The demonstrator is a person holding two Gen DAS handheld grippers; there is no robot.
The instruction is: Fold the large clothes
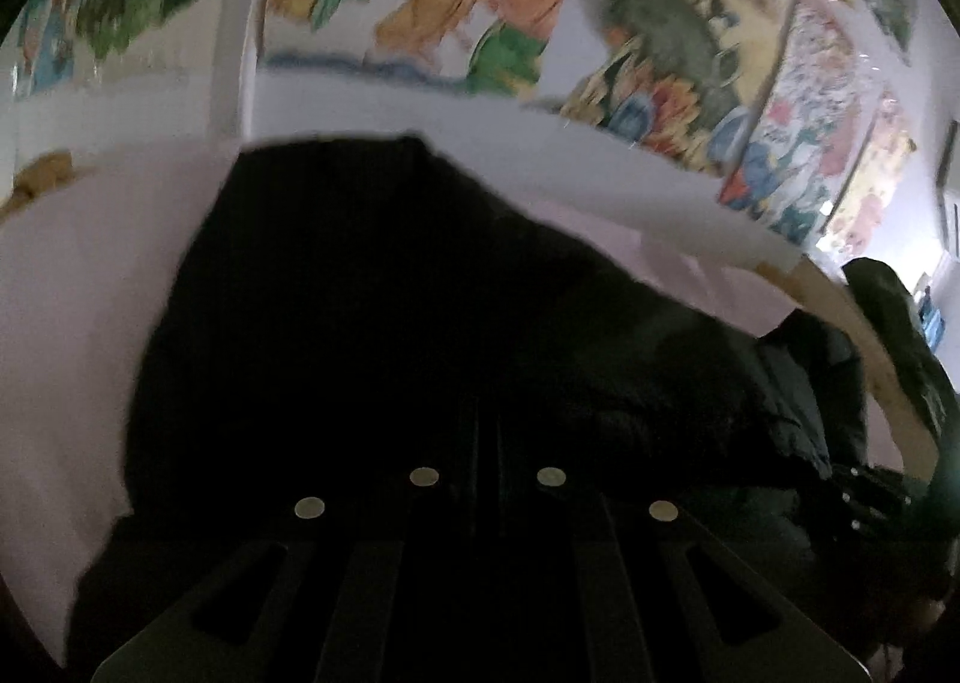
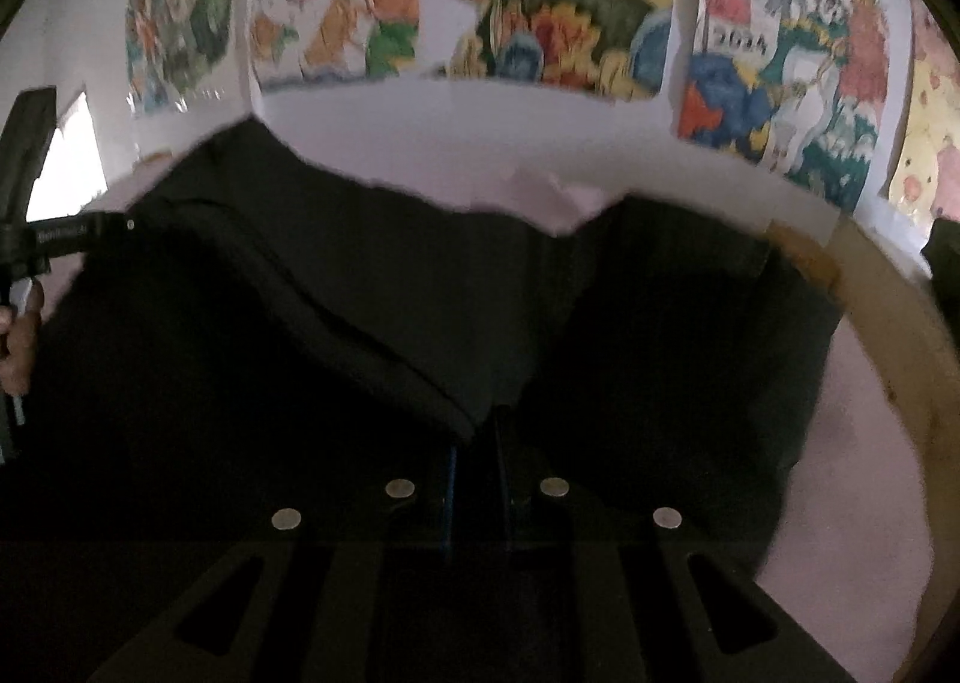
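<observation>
Black garment (image 1: 372, 323) lies spread over the pale pink surface (image 1: 72, 287), which has a wooden edge (image 2: 900, 335) on the right, below a wall hung with colourful drawings (image 2: 552, 17). My left gripper (image 1: 487, 443) is clenched, its jaws together in the dark cloth; whether fabric is pinched I cannot tell. My right gripper (image 2: 480, 443) is closed on a folded hem of the same garment, which rises from between its jaws. In the right wrist view my left hand (image 2: 18, 341) shows at the left edge, holding its gripper's handle.
</observation>
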